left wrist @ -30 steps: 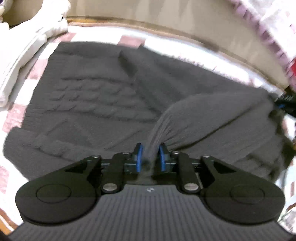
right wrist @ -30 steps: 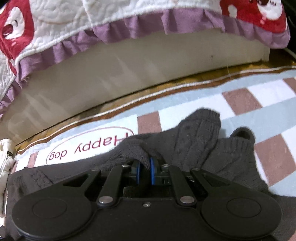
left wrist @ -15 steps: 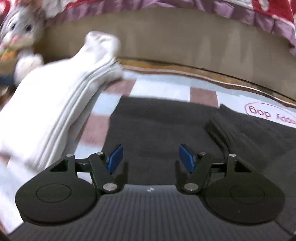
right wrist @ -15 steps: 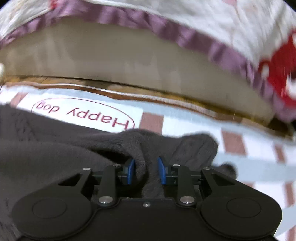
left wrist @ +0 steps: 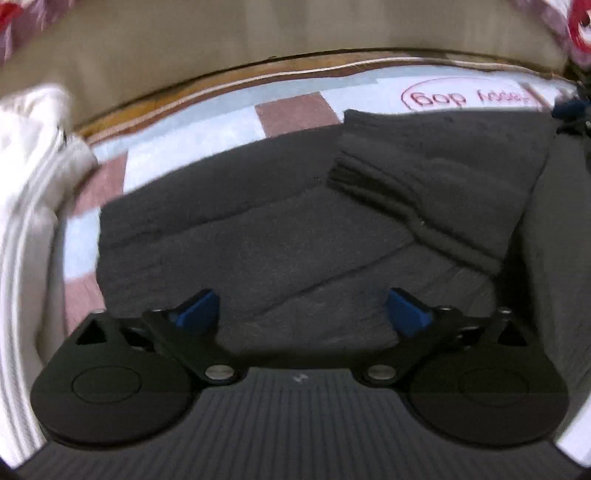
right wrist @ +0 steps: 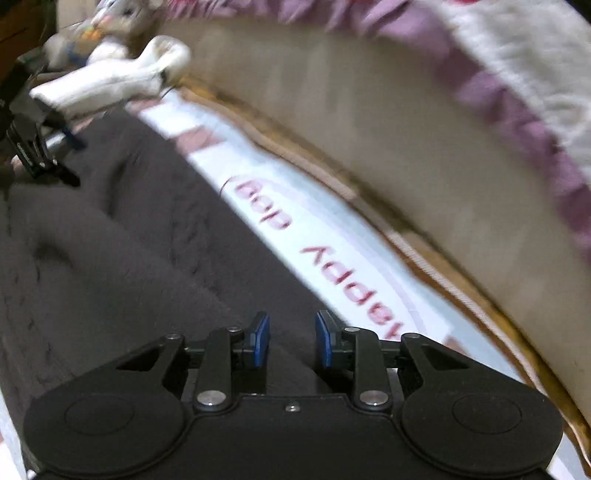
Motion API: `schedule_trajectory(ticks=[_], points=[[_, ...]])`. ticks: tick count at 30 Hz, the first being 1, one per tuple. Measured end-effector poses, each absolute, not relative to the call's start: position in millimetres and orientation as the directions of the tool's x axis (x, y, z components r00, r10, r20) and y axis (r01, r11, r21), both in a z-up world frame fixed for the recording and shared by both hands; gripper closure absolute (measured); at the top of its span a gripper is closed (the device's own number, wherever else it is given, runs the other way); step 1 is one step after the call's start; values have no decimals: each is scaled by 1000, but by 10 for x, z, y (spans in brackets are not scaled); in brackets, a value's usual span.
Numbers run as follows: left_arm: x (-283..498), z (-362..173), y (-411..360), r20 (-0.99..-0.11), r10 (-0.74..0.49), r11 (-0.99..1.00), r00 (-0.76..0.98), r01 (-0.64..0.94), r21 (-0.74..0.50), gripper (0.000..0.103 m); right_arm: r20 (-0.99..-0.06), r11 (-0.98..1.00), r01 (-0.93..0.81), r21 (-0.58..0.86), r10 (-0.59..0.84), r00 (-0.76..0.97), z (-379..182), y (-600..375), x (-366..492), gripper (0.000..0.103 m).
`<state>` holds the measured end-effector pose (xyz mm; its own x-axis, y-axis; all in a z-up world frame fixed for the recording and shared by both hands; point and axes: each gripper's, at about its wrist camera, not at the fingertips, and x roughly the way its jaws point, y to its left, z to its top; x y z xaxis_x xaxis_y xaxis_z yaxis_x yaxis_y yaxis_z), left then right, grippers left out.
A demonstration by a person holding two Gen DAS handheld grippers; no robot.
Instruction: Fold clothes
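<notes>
A dark grey knitted sweater (left wrist: 258, 236) lies on a checked mat (left wrist: 295, 107), with a ribbed sleeve (left wrist: 436, 173) folded across its body. My left gripper (left wrist: 301, 312) is open and empty just above the sweater's near part. In the right wrist view the same sweater (right wrist: 110, 258) fills the left half. My right gripper (right wrist: 291, 343) is open and empty over the sweater's edge beside the mat's "Happy dog" print (right wrist: 317, 254). The left gripper also shows in the right wrist view (right wrist: 40, 147) at the far left, and the right gripper in the left wrist view (left wrist: 572, 110) at the far right.
A white folded garment (left wrist: 26, 206) lies left of the sweater, also seen far off in the right wrist view (right wrist: 110, 81) by a plush toy (right wrist: 118, 14). A beige bed base (right wrist: 369, 122) with a purple-frilled quilt (right wrist: 498, 66) borders the mat's far side.
Both grippers have let go of the sweater: the left opened about half a second ago, the right opened just now. The sleeve now lies flat across the body. Both cameras swung sideways.
</notes>
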<state>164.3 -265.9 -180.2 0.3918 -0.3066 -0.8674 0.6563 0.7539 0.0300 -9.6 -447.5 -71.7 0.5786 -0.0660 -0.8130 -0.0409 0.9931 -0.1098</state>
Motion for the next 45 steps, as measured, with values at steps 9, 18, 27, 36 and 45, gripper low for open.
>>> schedule_trajectory(ticks=[9, 18, 27, 36, 45], points=[[1619, -1923, -2686, -792, -327, 838, 516, 546, 10, 9, -805, 999, 47, 1, -28, 593, -1004, -4653, -112, 46], [1536, -1705, -2818, -715, -335, 853, 613, 520, 46, 99, -708, 976, 202, -85, -202, 677, -921, -4318, -136, 97], [1458, -1489, -2896, -625, -301, 891, 720, 445, 84, 99, -656, 943, 320, -90, -298, 694, -804, -4280, -138, 98], [1555, -1238, -2934, -567, -310, 914, 763, 403, 42, 100, -587, 921, 387, -37, -334, 737, -641, -4424, -210, 99], [2102, -1251, -3110, -548, -297, 920, 782, 387, 53, 100, -588, 907, 411, 90, -284, 757, -694, -4948, -84, 99]])
